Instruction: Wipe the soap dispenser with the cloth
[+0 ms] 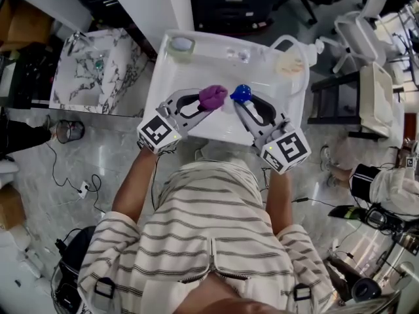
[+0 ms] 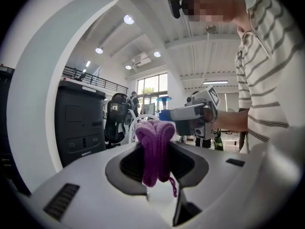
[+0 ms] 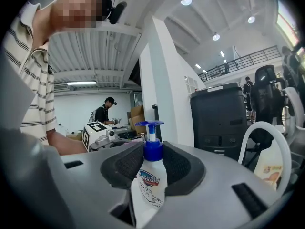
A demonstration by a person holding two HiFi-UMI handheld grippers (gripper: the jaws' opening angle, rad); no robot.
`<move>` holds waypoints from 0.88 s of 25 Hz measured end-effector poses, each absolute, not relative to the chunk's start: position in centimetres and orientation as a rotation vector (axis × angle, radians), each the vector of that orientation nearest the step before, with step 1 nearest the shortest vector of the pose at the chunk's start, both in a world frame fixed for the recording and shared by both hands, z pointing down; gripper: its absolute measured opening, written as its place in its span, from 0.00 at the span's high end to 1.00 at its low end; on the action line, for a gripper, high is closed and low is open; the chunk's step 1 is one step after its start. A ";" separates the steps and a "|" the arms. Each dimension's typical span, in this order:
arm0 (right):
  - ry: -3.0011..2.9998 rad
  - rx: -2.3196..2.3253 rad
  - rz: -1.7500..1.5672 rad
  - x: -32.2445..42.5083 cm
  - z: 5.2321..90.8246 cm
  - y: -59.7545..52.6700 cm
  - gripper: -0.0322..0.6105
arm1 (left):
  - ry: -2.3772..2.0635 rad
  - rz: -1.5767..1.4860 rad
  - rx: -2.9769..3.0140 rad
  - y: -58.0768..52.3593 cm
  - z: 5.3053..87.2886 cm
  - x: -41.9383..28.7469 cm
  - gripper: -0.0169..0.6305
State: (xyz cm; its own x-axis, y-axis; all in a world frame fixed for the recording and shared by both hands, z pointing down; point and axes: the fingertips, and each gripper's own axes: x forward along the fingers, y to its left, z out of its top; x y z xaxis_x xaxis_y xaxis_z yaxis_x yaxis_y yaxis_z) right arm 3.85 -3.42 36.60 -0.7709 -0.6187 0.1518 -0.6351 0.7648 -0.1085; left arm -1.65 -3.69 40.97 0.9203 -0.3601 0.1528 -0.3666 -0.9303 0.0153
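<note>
The soap dispenser bears a blue logo reading "Safeguard"; the smaller print beneath is illegible.

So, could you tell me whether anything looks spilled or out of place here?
Nothing stands out: the purple cloth is bunched in the left gripper, the soap dispenser is clamped in the right gripper, and no spill shows.

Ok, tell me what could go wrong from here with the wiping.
The soap dispenser is clamped low in the right gripper, its pump free; a hard push from the cloth might tip it or drop it into the white basin. The cloth is a small bunched wad in the left gripper, so the gripper itself may strike the dispenser.
</note>
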 end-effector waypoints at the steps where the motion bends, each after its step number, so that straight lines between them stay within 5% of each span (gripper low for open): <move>1: -2.854 1.008 0.239 3.7 36.7 -3.3 0.74 | -0.558 0.237 3.044 -3.7 41.1 -1.6 0.79; 22: -2.960 0.729 0.179 1.1 36.1 0.5 0.74 | -0.111 0.169 3.048 -2.5 41.1 -0.7 0.79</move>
State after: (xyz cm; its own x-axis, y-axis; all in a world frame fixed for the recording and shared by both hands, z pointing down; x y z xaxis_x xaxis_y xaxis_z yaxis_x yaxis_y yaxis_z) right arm 1.13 0.46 36.11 -0.8824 -0.4567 0.1133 -0.4670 0.8794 -0.0921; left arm -0.73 -2.48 41.06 0.9913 -0.0676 0.1131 -0.0772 -0.9935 0.0830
